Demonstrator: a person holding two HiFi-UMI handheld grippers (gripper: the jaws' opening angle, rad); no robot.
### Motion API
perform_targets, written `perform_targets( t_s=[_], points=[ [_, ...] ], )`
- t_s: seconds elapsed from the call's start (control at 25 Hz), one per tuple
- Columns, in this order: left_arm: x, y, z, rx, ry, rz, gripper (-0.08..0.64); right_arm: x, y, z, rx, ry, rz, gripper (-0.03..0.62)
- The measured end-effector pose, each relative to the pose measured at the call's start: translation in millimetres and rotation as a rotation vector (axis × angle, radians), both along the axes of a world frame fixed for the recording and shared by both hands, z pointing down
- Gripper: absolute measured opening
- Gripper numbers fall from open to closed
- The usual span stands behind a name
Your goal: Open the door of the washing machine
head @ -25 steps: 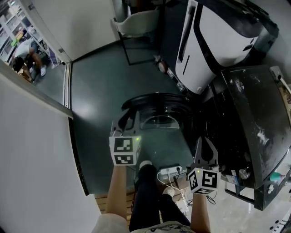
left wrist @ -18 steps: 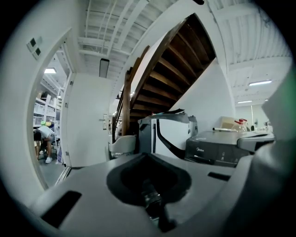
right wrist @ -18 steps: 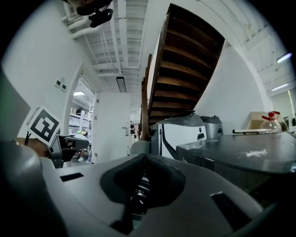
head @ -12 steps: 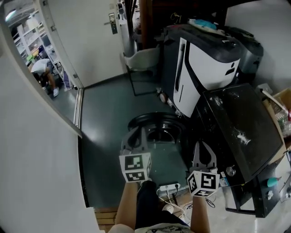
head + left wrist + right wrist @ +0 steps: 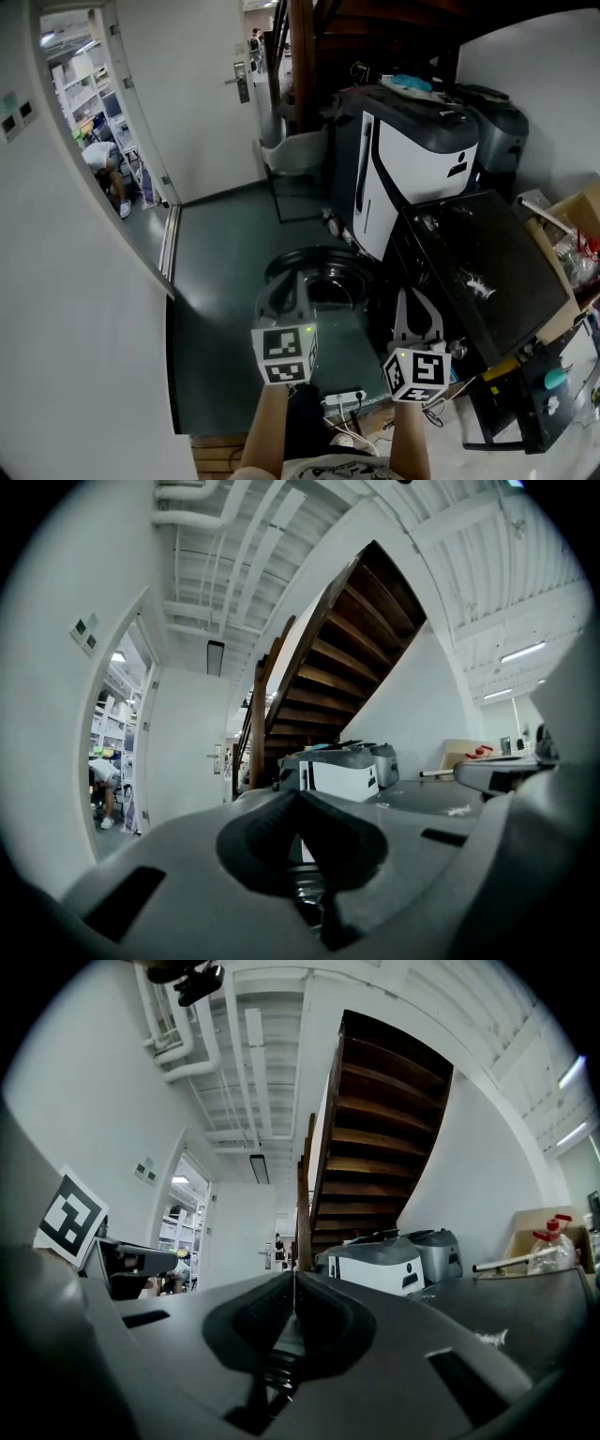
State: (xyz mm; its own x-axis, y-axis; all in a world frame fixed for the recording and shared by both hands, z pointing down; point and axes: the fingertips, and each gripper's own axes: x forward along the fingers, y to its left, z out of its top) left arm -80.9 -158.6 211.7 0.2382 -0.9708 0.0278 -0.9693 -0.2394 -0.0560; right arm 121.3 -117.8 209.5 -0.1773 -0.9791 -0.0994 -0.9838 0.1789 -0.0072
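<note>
L gripper (image 5: 298, 794): jaws pressed together, nothing btwn them. R gripper (image 5: 293, 1277): same story, jaws closed tight, empty. In the head view both were held side by side over the floor, marker cubes facing the camera.

The washing machine (image 5: 487, 244), the black-topped unit on the right, sat just right of the R gripper. Its round door (image 5: 342, 255) was already swung open, low and out over the floor, right ahead of the L gripper and apart from both tools. The drum opening was hidden under the top, so couldn't tell what was inside.

Containers: an open cardboard box (image 5: 586, 211) at the far right edge, w/ a clear red-capped bottle (image 5: 553, 1255) standing in it. A white scrap (image 5: 473, 281) lay on the machine's top. A white-and-black appliance (image 5: 412, 159) stood behind, w/ a teal item (image 5: 408, 82) on its lid.
</note>
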Motion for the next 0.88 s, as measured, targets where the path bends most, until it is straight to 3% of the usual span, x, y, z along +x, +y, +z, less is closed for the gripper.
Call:
perform_targets(
  t_s=[0.36,0.88],
  points=[
    [-0.7,32.1,-35.6,0.061,0.002,-0.013,0.003,0.4,19.0,-30.5,0.056,0.007,-0.013,0.018],
    [-12.8,51.9,-43.3,0.074,0.012,-0.027,0.003,-9.3,29.9,-38.2,0.076,0.005,-0.028,0.018]
  ],
)
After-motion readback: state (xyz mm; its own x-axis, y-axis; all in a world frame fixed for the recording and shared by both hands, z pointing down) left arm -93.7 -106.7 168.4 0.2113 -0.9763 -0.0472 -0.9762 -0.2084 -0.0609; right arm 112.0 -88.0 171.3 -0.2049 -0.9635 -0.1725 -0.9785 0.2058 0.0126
